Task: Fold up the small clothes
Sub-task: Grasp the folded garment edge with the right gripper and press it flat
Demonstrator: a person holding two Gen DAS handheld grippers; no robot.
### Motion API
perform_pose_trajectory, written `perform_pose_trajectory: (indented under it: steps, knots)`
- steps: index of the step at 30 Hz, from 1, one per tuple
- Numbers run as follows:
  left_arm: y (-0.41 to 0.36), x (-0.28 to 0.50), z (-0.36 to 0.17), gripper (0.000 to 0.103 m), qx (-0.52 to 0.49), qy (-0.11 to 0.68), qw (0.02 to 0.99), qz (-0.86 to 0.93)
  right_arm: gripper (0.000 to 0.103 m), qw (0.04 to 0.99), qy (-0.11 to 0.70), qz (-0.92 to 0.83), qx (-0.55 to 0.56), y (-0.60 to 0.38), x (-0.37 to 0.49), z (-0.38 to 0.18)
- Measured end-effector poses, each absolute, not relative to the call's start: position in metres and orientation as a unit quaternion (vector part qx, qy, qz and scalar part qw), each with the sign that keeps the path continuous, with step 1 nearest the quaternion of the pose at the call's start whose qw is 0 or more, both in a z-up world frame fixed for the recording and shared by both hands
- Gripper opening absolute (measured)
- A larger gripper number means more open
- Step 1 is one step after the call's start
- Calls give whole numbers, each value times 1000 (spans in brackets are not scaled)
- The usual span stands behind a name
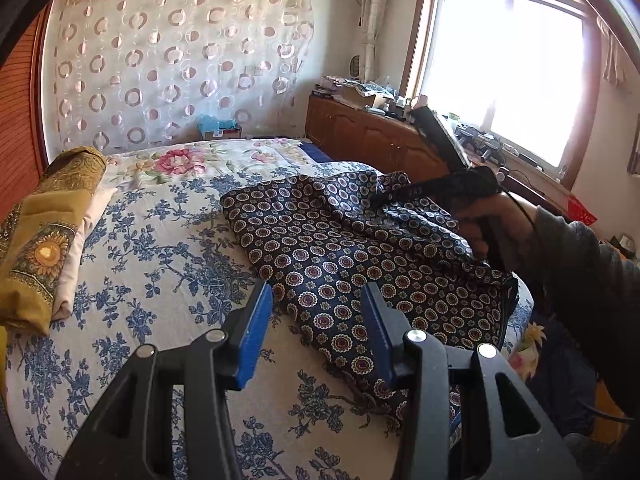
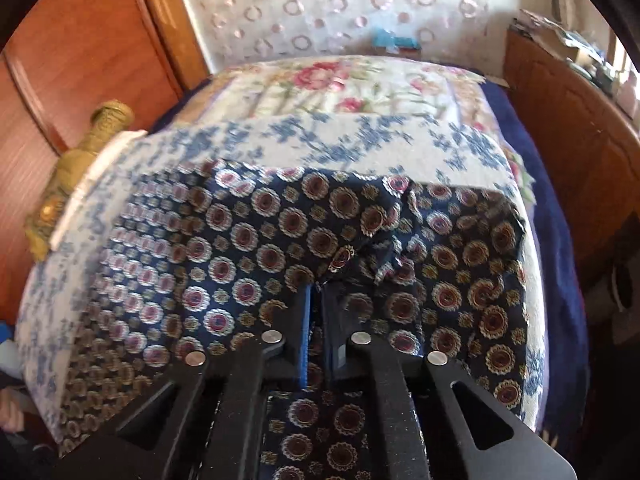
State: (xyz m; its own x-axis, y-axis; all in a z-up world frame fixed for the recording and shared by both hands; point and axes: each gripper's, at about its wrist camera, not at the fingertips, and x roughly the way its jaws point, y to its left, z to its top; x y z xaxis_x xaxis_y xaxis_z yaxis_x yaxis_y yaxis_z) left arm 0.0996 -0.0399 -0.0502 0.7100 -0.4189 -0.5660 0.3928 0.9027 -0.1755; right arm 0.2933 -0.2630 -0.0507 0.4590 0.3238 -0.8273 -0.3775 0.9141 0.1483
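Observation:
A dark navy garment [image 1: 320,248] printed with round medallions lies rumpled on the bed, spread from the middle to the right edge. My left gripper [image 1: 316,292] hovers open over its near edge, blue pads apart with nothing pinched between them. In the right wrist view the garment [image 2: 248,240] fills the foreground. My right gripper [image 2: 317,286] is shut on a raised fold of it, and the cloth puckers around the tips. In the left wrist view a person's hand [image 1: 492,216] holds that right gripper at the garment's far right side, where its tips are hard to make out.
The bed wears a white cover with blue flowers [image 1: 160,240]. A folded mustard-yellow cloth [image 1: 44,236] lies on a pale one at the bed's left side. A cluttered wooden cabinet [image 1: 360,136] stands under the window to the right, and a wooden wardrobe [image 2: 80,40] is on the left.

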Motion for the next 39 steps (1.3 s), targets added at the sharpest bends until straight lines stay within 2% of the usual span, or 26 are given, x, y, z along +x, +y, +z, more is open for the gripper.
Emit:
perform_pose_trajectory:
  steps: [8,14,16,17,19,20,29,32,39]
  knots:
    - [-41,100,-51,45,-18,312,924,-219,0,896,408,172,-37,-270,297,-6]
    - [-43,100,-54,45,-15,315,923,-220,0,907,405,83,-76,-287,327,7]
    - [-44,99,-55,45,-14,316,923,-220,7,902,416,83,-78,-290,329,5]
    - [-45,99,-55,45,-14,316,923,-221,20,902,417,82,-80,-291,326,5]
    - [-46,99,-56,45,-13,318,922,-222,39,902,414,99,-78,-294,315,4]
    - [-47,99,-56,45,-12,318,921,-223,42,901,413,111,-76,-294,306,2]
    - [-58,100,-57,45,-7,321,919,-229,43,884,435,153,-77,-306,228,-30]
    - [-62,100,-58,45,-2,325,918,-229,53,881,443,143,-84,-310,217,-43]
    - [-67,101,-61,45,2,330,915,-232,53,874,454,163,-62,-315,205,-55]
